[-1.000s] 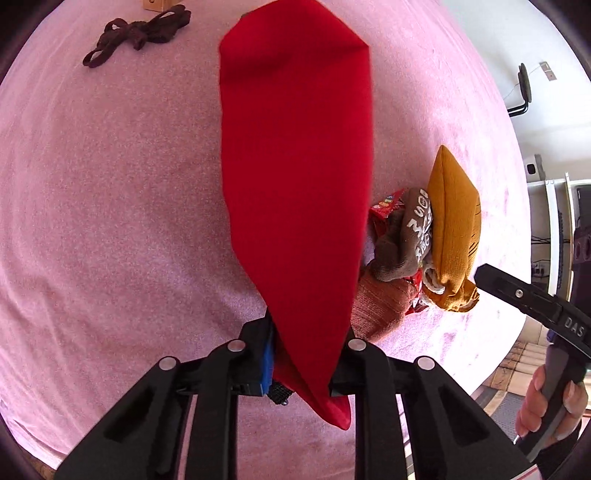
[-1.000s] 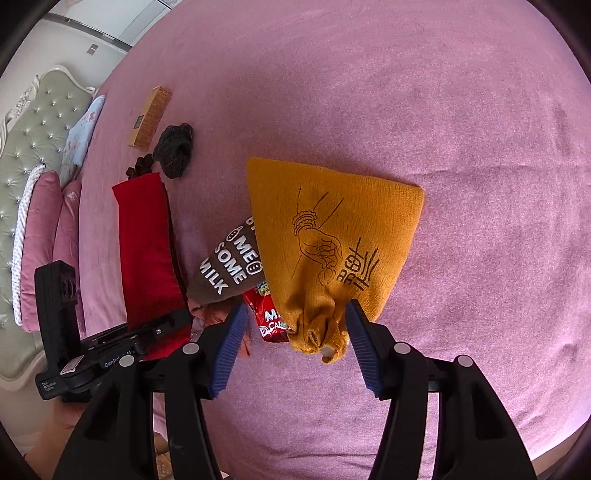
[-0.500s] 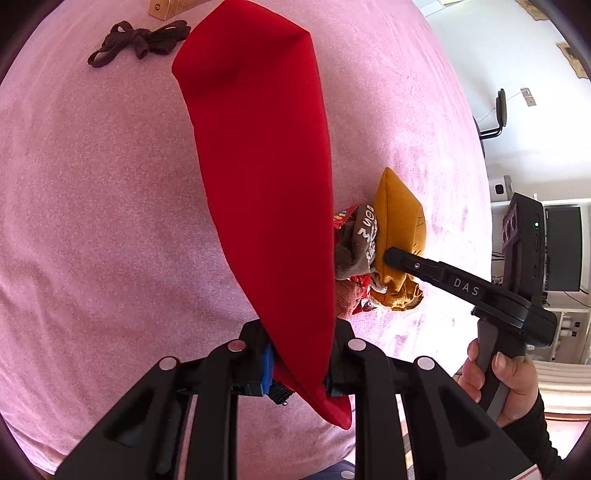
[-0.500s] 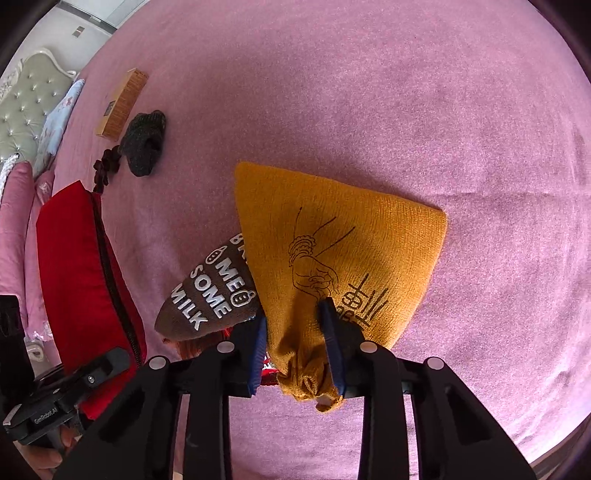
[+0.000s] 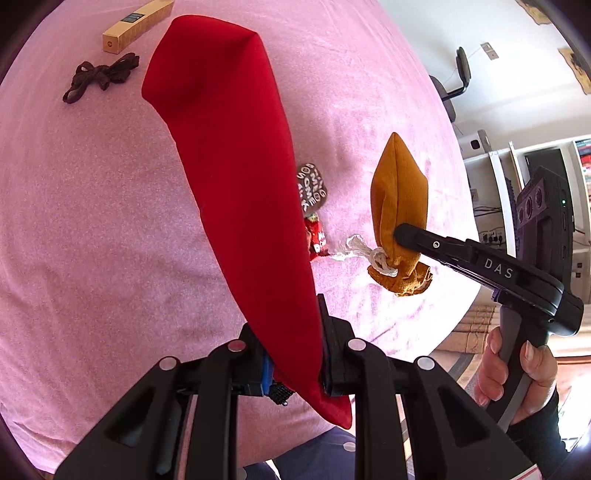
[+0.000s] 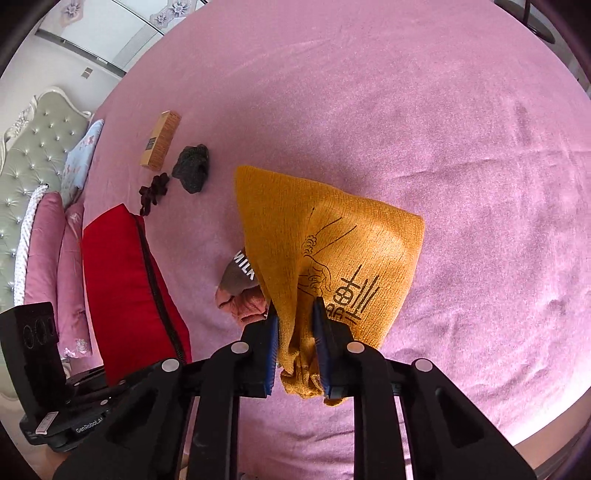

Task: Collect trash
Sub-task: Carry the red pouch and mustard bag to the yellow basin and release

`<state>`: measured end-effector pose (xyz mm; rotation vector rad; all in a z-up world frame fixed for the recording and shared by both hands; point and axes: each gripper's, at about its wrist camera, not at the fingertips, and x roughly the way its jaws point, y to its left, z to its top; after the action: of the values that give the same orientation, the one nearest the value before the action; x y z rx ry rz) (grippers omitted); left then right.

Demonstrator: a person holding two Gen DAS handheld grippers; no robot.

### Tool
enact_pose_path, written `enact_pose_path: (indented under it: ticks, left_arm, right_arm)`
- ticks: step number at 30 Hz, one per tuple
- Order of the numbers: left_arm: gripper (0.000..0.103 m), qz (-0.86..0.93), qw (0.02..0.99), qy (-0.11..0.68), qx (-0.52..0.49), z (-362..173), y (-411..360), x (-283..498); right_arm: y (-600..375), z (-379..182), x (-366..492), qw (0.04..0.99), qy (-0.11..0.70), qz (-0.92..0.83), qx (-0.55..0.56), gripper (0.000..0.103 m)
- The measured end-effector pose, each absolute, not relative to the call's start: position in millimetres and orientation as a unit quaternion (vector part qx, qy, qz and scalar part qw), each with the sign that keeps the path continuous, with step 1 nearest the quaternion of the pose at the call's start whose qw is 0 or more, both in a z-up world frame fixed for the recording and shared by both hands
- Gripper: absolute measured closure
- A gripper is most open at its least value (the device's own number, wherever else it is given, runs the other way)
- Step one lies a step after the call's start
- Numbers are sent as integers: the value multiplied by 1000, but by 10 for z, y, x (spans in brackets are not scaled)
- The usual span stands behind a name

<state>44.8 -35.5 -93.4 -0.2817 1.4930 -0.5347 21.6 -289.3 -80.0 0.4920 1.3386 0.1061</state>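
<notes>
My left gripper (image 5: 295,347) is shut on the bottom corner of a red zip pouch (image 5: 236,177), held up above the pink bed (image 5: 92,221). The pouch also shows in the right wrist view (image 6: 125,280). My right gripper (image 6: 295,336) is shut on the neck of a mustard drawstring bag (image 6: 332,251), lifted off the bed; the bag shows in the left wrist view (image 5: 400,206) with its white cord hanging. A red snack wrapper (image 5: 317,238) lies on the bed beside a brown sock with white lettering (image 5: 312,186), partly hidden by the pouch.
A tan cardboard box (image 5: 136,26), a dark brown knotted lace (image 5: 99,75) and a dark grey sock (image 6: 192,168) lie farther up the bed. A pinkish cloth (image 6: 245,302) lies under the mustard bag. Pillows (image 6: 55,258) and a headboard are at the left.
My right gripper closed on the mustard bag's neck and lifted it off the pile, away to the right. The sock and wrapper stayed on the bed. The left gripper kept hold of the red pouch.
</notes>
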Motion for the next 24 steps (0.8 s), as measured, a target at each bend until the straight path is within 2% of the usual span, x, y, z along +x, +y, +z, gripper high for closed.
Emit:
enact_pose_path:
  ticks: [13,24]
  left_arm:
    - [84,-313,679,662,-53,-736,-865,-51]
    - [84,-381,639,668,21,-733,-2100,-745]
  right_arm:
    - [-3035,-488,-711,771,582,20,258,85]
    - [-3971,-431,-1745,766,559,-51,312,85]
